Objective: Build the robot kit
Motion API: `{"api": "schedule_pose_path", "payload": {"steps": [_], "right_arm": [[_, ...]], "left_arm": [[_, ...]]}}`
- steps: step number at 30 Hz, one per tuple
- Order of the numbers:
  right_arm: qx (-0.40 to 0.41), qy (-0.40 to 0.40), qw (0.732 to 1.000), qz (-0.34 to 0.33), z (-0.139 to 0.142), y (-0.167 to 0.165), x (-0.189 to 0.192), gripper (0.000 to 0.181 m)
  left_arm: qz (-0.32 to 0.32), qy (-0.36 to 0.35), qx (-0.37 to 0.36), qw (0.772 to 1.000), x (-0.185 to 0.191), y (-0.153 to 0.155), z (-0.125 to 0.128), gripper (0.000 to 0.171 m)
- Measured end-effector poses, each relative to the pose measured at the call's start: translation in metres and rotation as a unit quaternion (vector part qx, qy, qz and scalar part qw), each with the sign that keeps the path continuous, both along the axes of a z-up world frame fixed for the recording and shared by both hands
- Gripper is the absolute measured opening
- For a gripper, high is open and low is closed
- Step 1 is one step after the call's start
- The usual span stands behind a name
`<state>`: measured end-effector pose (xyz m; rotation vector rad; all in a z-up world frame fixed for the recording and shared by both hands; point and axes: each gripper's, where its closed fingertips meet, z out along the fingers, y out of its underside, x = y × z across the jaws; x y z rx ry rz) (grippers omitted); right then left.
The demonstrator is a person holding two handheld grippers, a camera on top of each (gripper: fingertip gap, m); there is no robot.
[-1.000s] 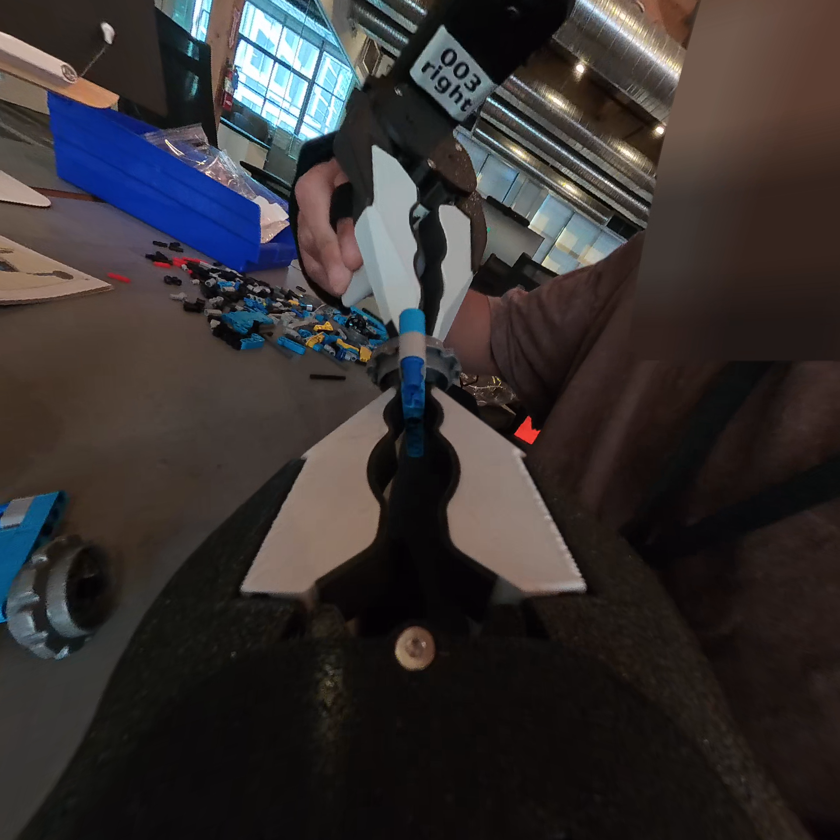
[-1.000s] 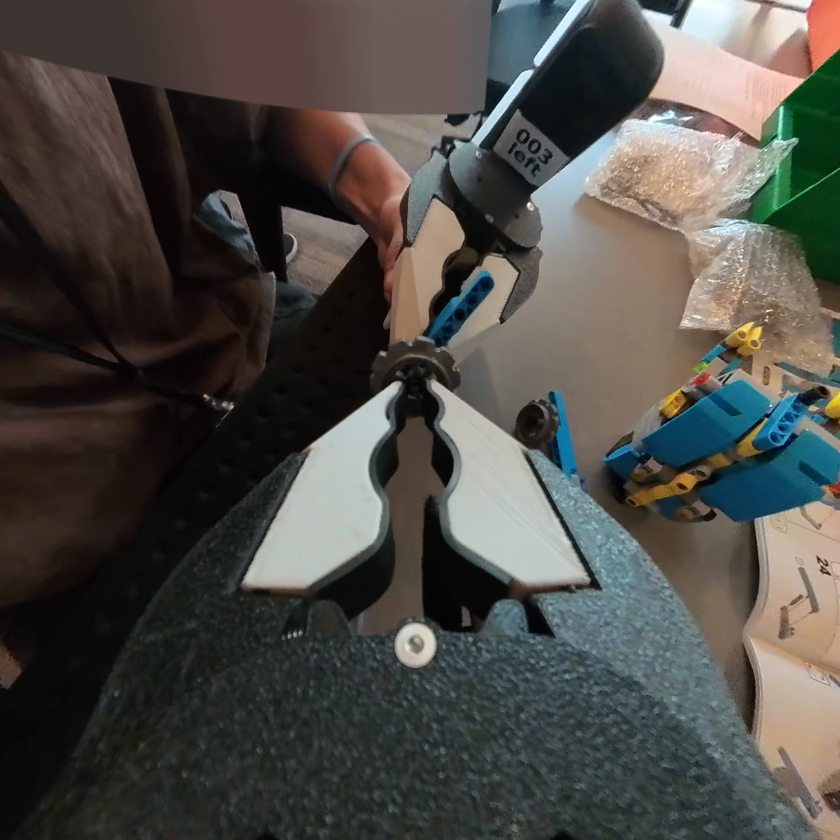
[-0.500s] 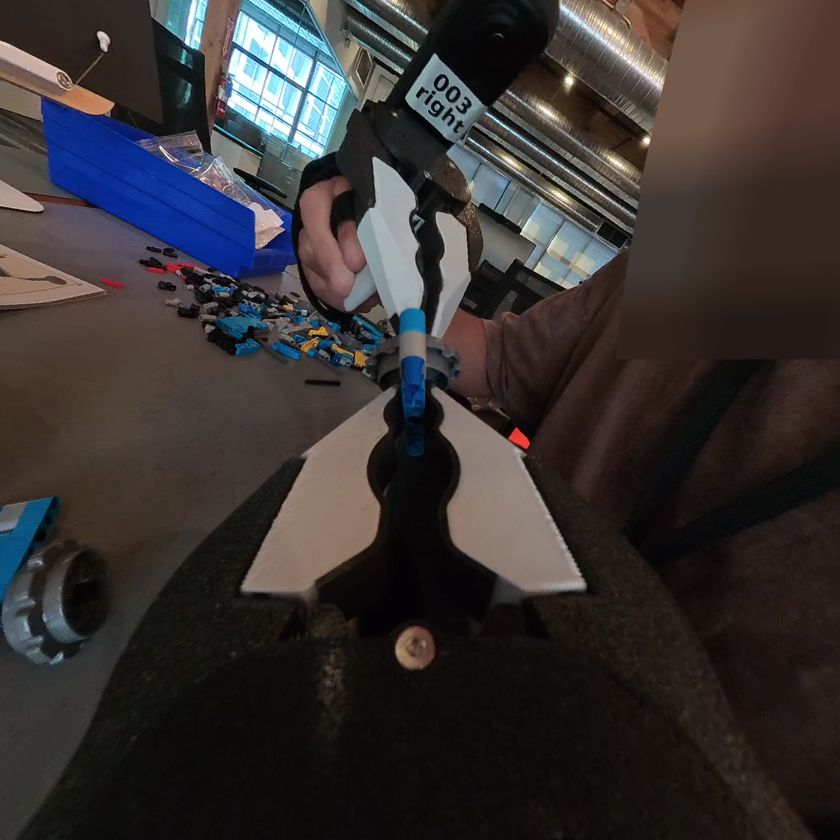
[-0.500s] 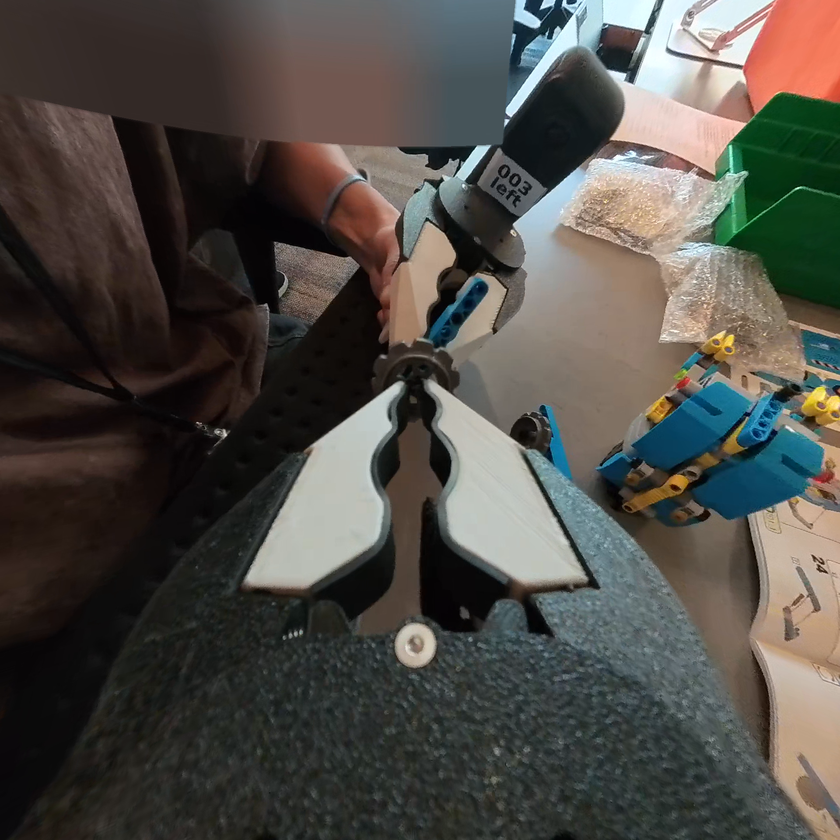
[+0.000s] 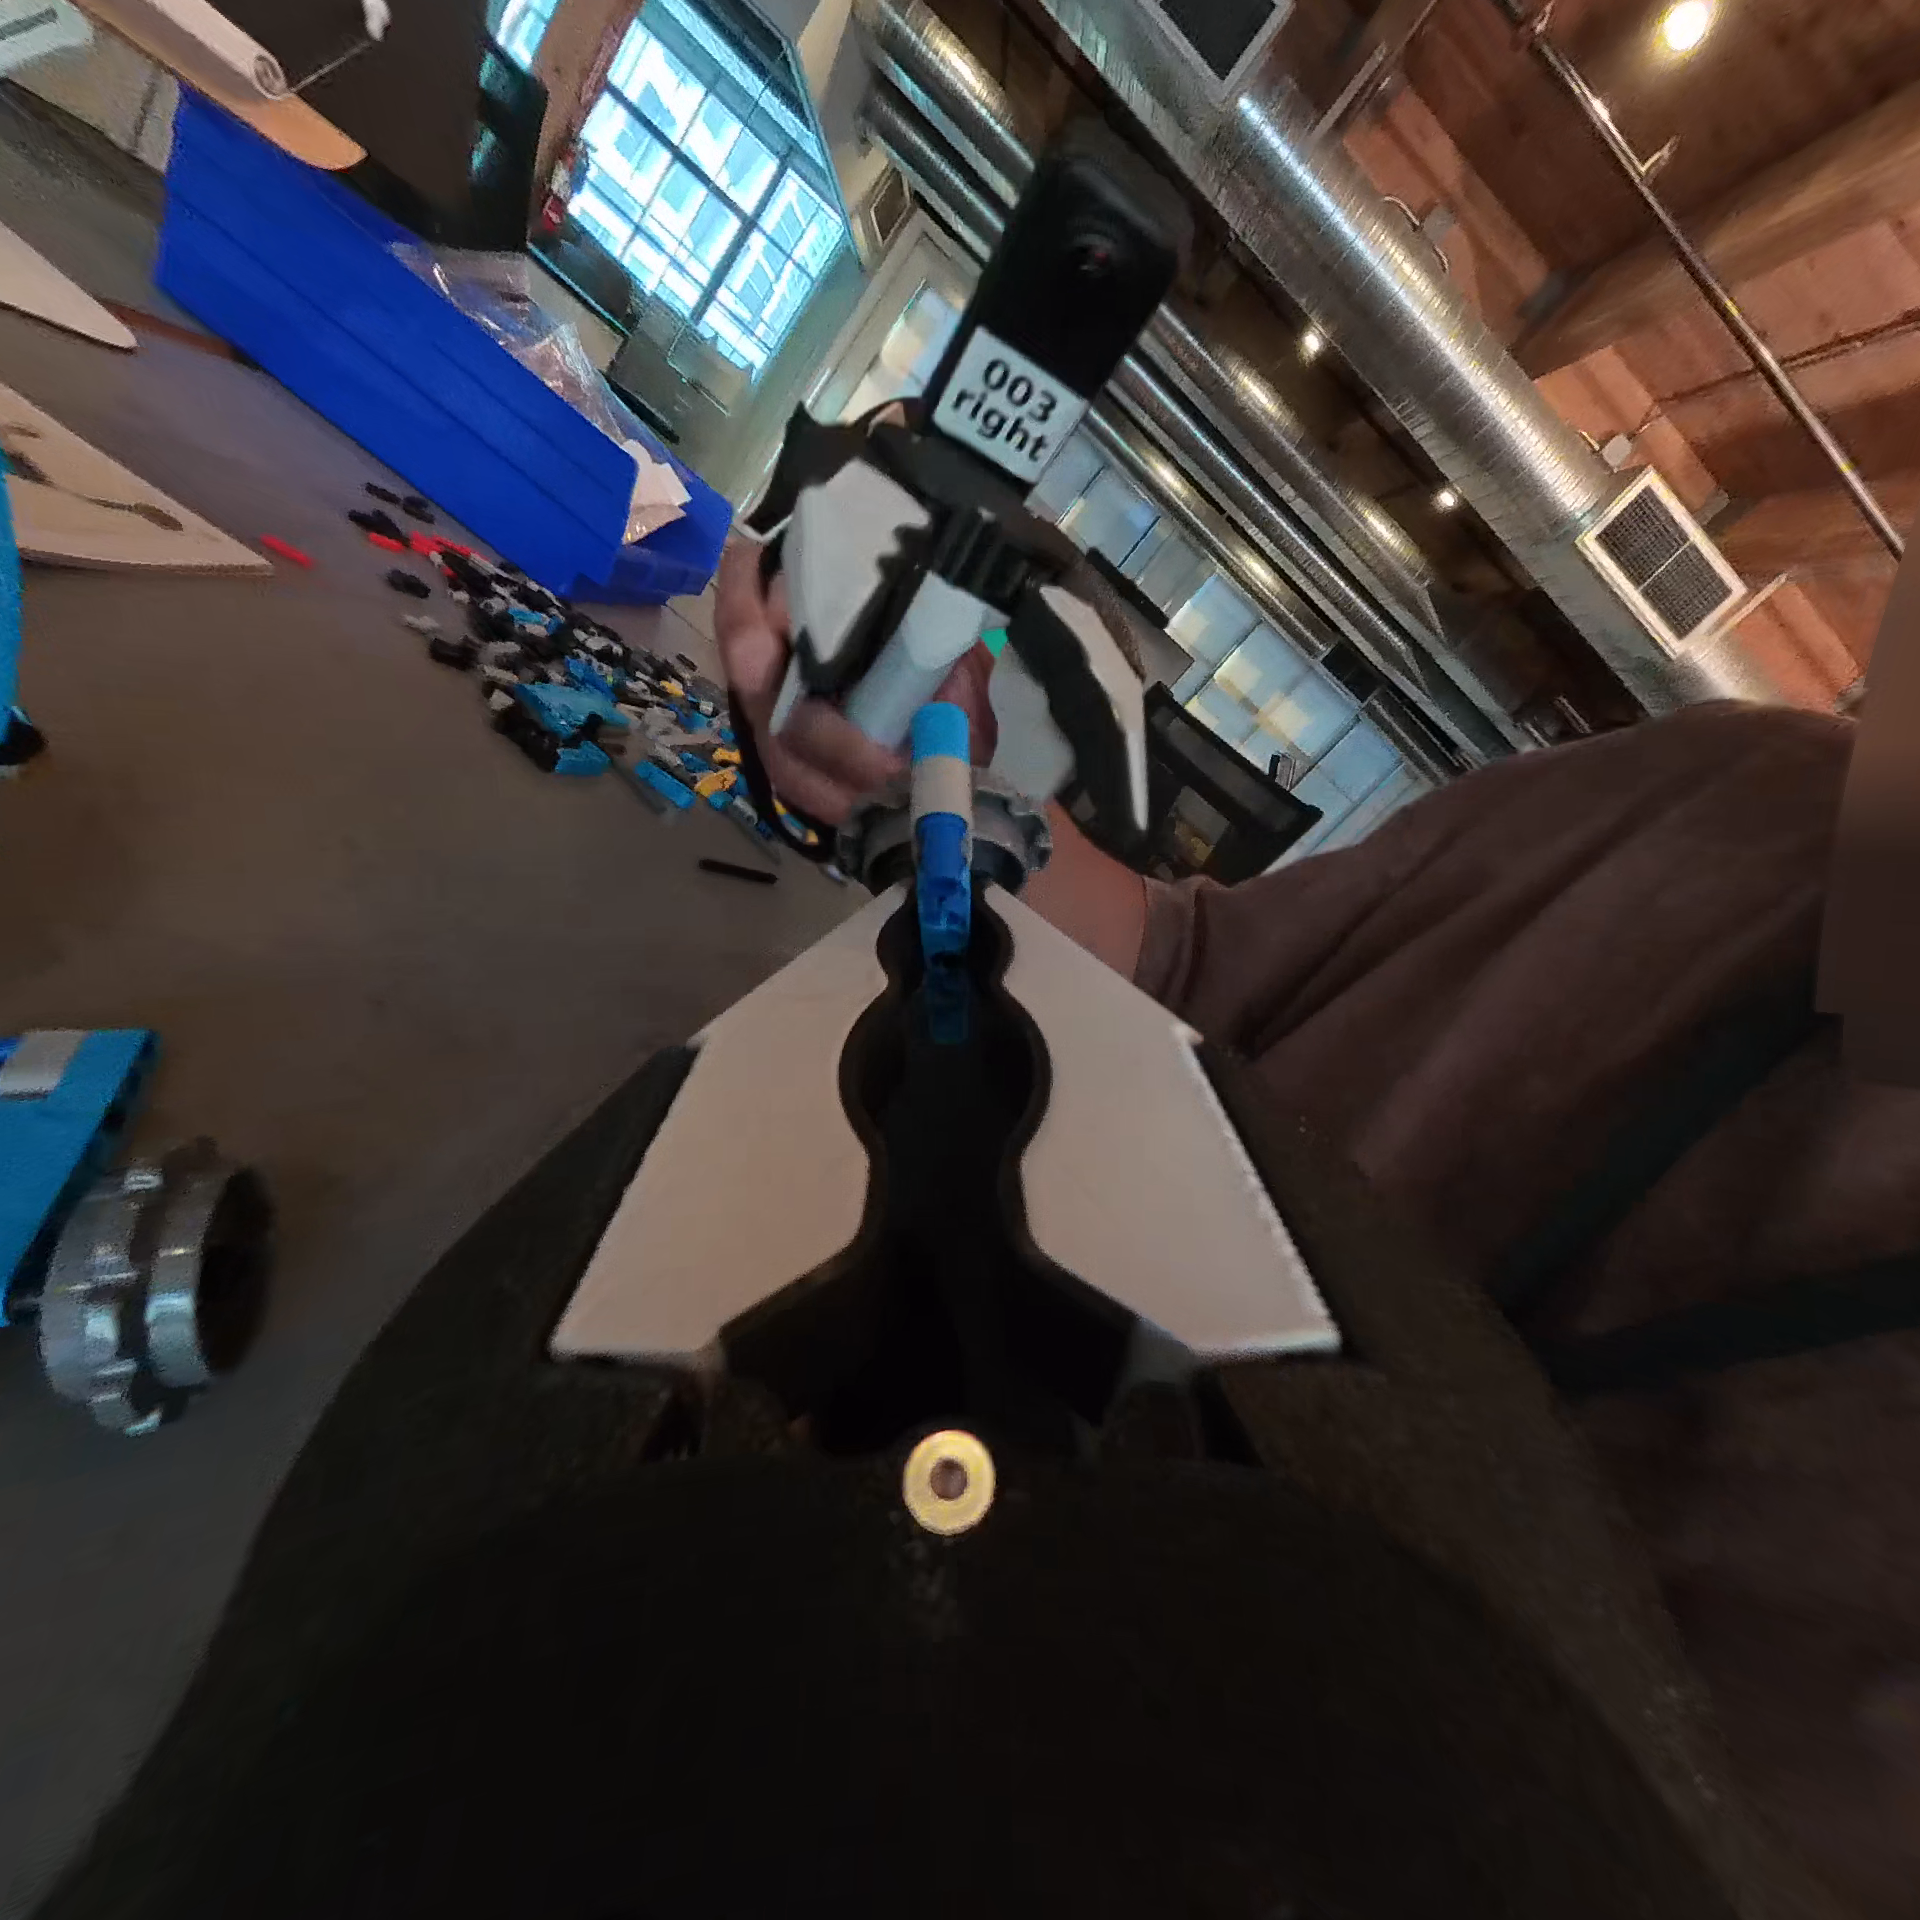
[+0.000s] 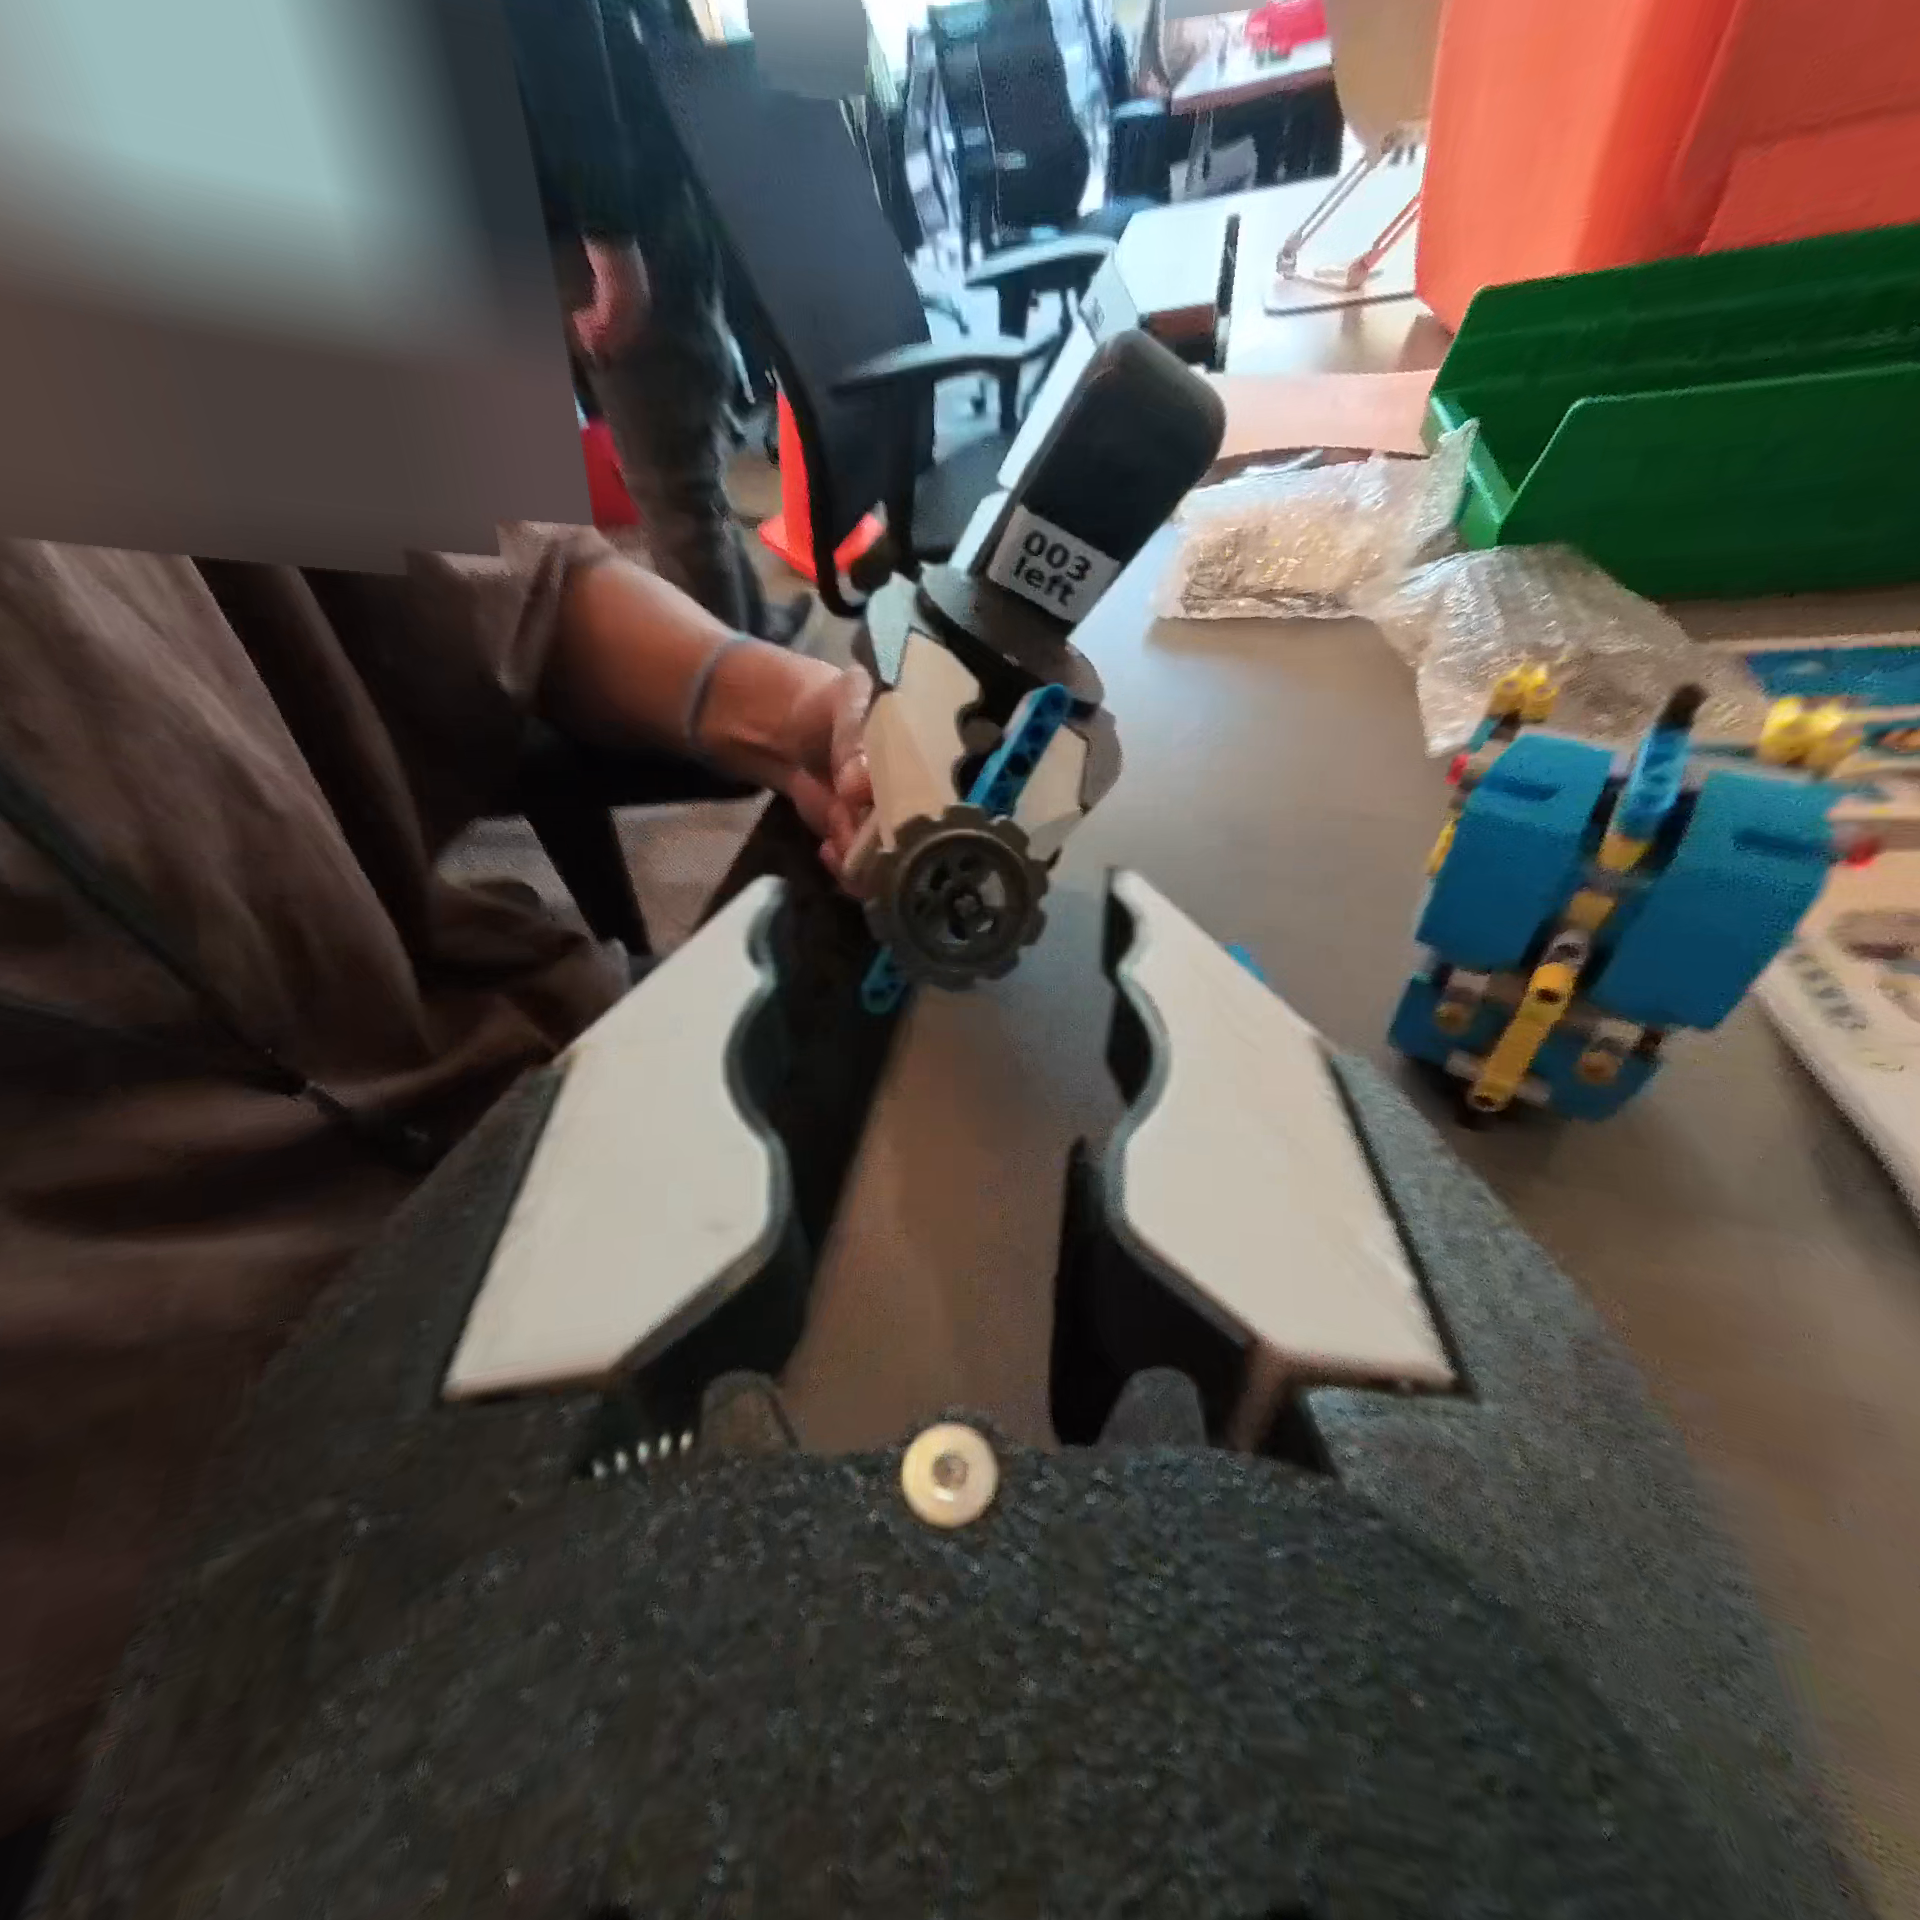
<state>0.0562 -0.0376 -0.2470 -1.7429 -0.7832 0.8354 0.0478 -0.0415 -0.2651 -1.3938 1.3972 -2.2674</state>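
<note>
On the table (image 5: 312, 831) at far left a spare wheel (image 5: 145, 1288) lies against a blue block (image 5: 52, 1122), with loose parts (image 5: 582, 686) and a blue bin (image 5: 416, 343) well beyond. At centre the left gripper (image 5: 940, 935) has its jaws clamped narrow on a blue beam (image 5: 943, 935), raised off the table so the grey wheel (image 6: 961, 902) at its end faces the right gripper (image 6: 940, 914). That one's jaws stand wide and empty, one on each side of the wheel and apart from it. To the right, a blue model (image 6: 1600, 914) stands on the table near bubble wrap (image 6: 1538, 613) and a green bin (image 6: 1714, 416).
</note>
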Motion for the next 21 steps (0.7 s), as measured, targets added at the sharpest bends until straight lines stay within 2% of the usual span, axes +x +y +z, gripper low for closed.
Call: {"api": "schedule_pose_path", "payload": {"steps": [1, 2, 6, 7, 11, 13, 15, 18, 21], "right_arm": [[-0.017, 0.022, 1.000, 0.005, -0.004, -0.001, -0.003, 0.069], [-0.035, 0.034, 0.999, 0.021, -0.009, -0.004, -0.009, 0.070], [-0.041, -0.026, 0.999, 0.024, -0.028, -0.005, -0.017, 0.042], [-0.053, -0.028, 0.998, 0.019, -0.029, -0.005, -0.016, 0.042], [-0.073, -0.032, 0.996, -0.032, -0.038, 0.000, 0.009, 0.042], [-0.116, -0.020, 0.991, -0.065, -0.053, 0.003, 0.033, 0.042], [-0.180, -0.015, 0.979, -0.093, -0.075, 0.004, 0.053, 0.042], [-0.219, -0.030, 0.968, -0.116, -0.097, 0.003, 0.068, 0.042], [-0.231, -0.071, 0.963, -0.122, -0.114, 0.001, 0.073, 0.041]], "left_arm": [[-0.005, 0.002, 0.000, 1.000, 0.000, -0.001, -0.001, 0.006], [-0.021, 0.004, 0.004, 1.000, -0.002, -0.006, -0.001, 0.006], [-0.027, 0.020, 0.035, 0.999, -0.001, -0.013, -0.008, 0.006], [-0.024, 0.023, 0.033, 0.999, 0.000, -0.012, -0.008, 0.007], [0.039, 0.034, 0.021, 0.998, -0.002, 0.023, -0.006, 0.044], [0.071, 0.044, 0.037, 0.996, -0.014, 0.051, -0.008, 0.052], [0.109, 0.059, 0.090, 0.988, -0.026, 0.076, -0.014, 0.052], [0.154, 0.129, 0.235, 0.951, -0.035, 0.104, -0.046, 0.052], [0.123, 0.194, 0.335, 0.914, -0.037, 0.105, -0.079, 0.053]]}}
